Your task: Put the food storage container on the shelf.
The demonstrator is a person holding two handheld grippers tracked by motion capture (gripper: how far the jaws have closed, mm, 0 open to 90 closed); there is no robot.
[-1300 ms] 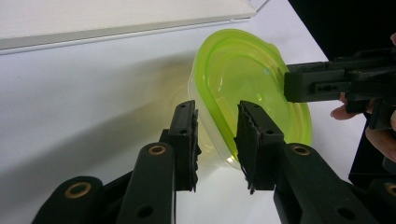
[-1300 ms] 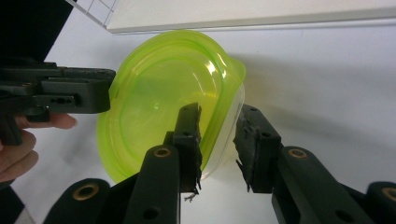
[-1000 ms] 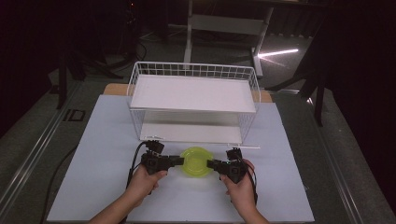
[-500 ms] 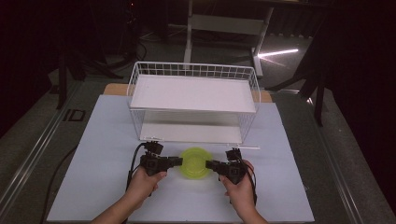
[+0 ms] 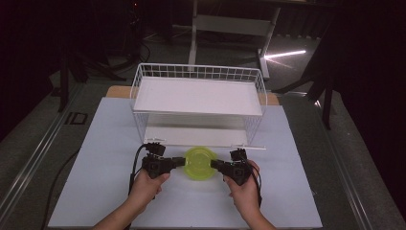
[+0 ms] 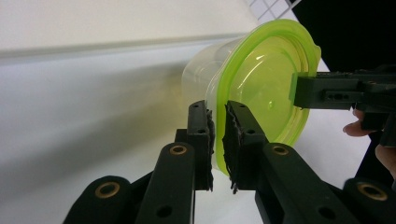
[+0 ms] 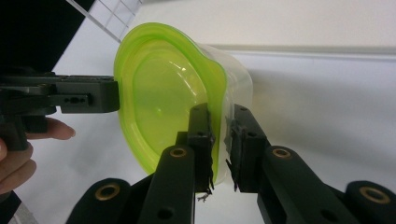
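- Container (image 5: 200, 163), a clear round tub with a lime-green lid (image 6: 261, 93), sits at the near middle of the table (image 5: 105, 143), just in front of the white wire rack (image 5: 198, 103).
- Left gripper (image 5: 178, 162) comes in from the left and is clenched on the lid's rim; in the left gripper view its two black jaws pinch the green edge (image 6: 218, 135) between them, with the clear tub wall just behind.
- Right gripper (image 5: 216, 165) comes in from the right and likewise grasps the rim on the opposite side; in the right gripper view the jaws close over the green edge (image 7: 219, 135), one jaw on the lid's face, the other against the tub's side.
- Each gripper view shows the other gripper across the lid, its jaw tip touching the far rim.
- In both gripper views the lid faces sideways, since the cameras are turned with the hands.
- Left hand (image 5: 148, 184) and right hand (image 5: 244, 189) hold the grippers from the near edge of the table, level with each other.
- White sheet (image 5: 287, 201) covers the table under everything.
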